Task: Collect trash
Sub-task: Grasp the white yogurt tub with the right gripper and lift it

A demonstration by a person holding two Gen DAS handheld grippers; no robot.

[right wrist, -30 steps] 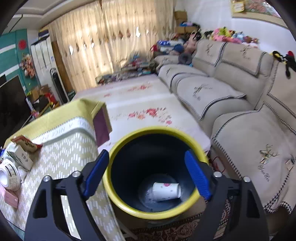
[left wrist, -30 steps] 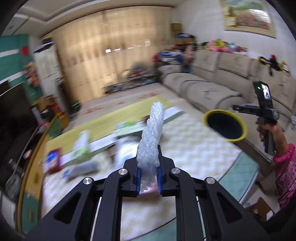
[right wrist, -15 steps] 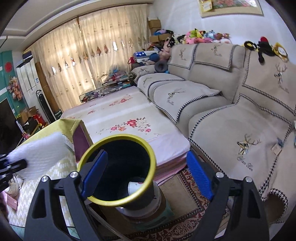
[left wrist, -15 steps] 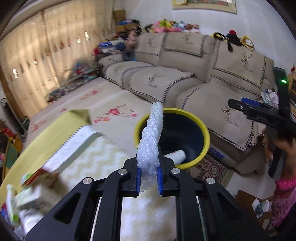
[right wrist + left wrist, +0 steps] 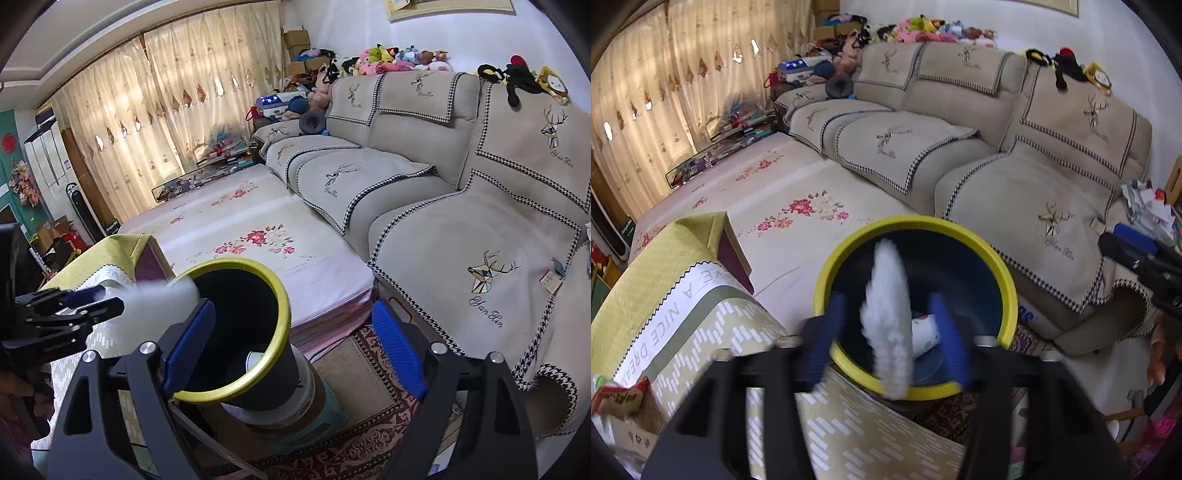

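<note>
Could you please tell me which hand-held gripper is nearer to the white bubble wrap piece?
Left. The left hand-held gripper has the bubble wrap piece between its jaws, which have just been opening, over the yellow-rimmed bin. The right hand-held gripper straddles the bin's far rim, jaws open, apart from the wrap.

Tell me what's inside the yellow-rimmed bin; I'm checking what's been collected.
A white paper cup lies on the bin floor. The white foam strip above the opening hides part of the bottom.

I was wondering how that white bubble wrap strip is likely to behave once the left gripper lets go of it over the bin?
The bubble wrap is probably very light, so it may drift. It is blurred between the left gripper pads, which have just been opening. It stands in one long strip, so it may catch on the bin rim rather than drop cleanly.
</note>
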